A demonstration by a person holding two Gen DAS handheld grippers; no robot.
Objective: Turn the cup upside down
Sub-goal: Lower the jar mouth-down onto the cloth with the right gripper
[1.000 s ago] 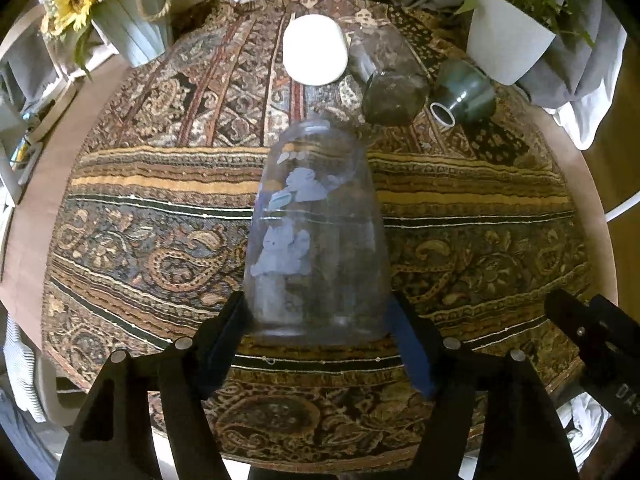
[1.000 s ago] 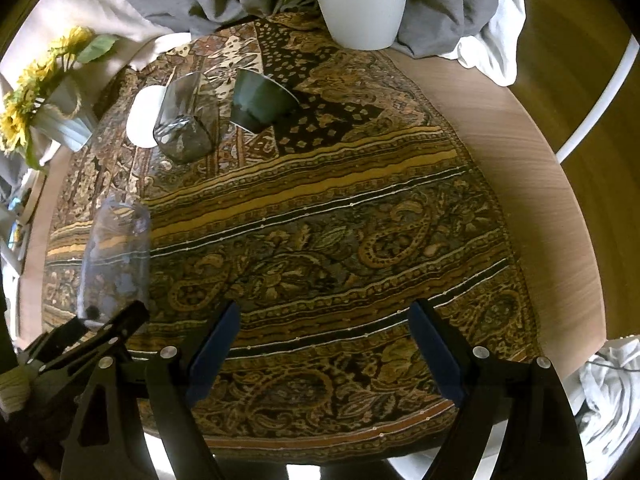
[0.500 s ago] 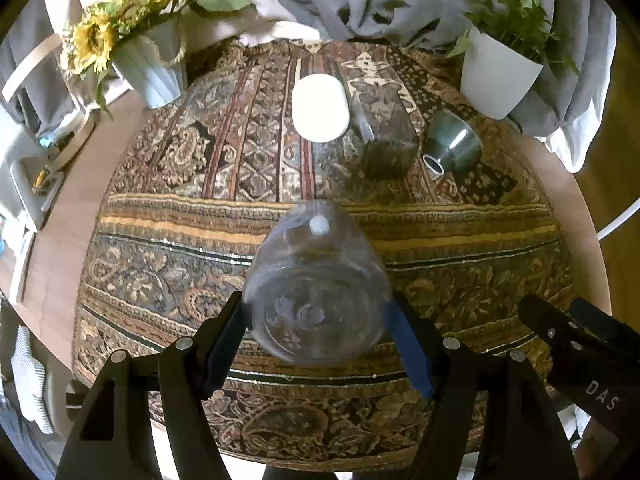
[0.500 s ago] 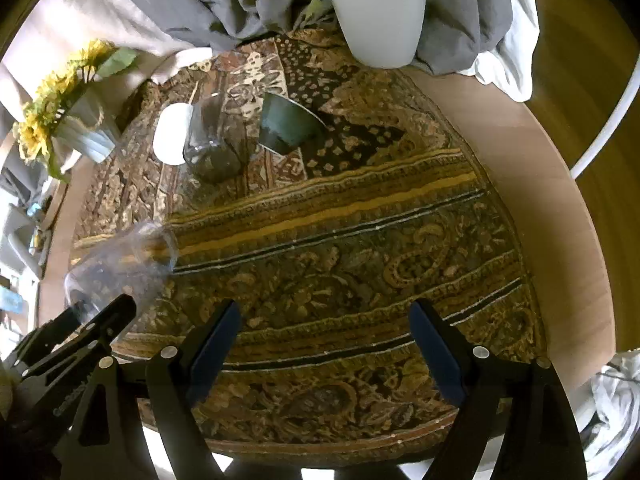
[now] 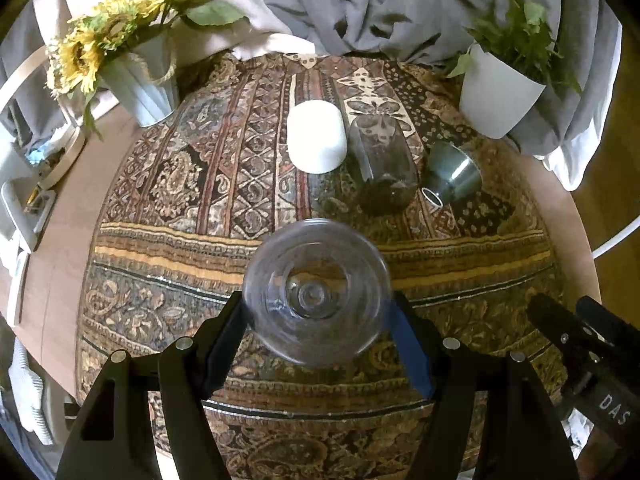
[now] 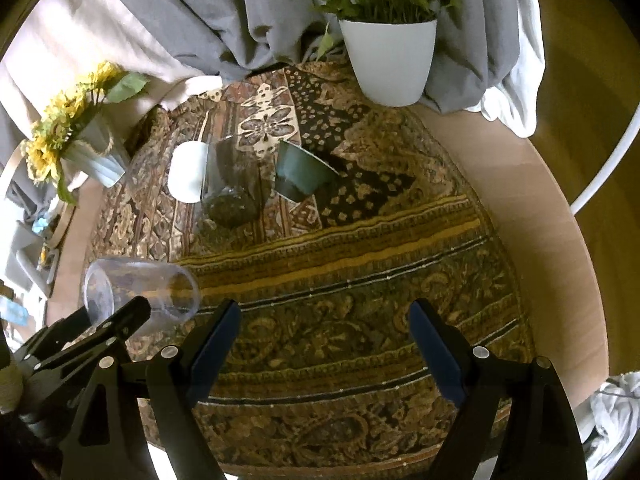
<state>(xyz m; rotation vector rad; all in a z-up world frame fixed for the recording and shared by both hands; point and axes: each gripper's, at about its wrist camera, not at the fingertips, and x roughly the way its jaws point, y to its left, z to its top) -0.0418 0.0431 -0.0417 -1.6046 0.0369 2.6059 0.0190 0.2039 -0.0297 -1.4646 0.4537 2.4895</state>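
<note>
My left gripper is shut on a clear plastic cup, held above the patterned cloth. The cup is tipped so I look along its axis and see its round end. In the right wrist view the cup lies roughly horizontal in the air at the left, with the left gripper's fingers around it. My right gripper is open and empty above the near part of the cloth, to the right of the cup.
A white cup, a dark glass and a green cup lie on their sides at the back of the round table. A sunflower vase stands back left, a white plant pot back right.
The left gripper has lifted and tipped the cup from standing on the cloth to roughly horizontal. Both grippers have risen and pulled back a little. The right gripper stays open.
</note>
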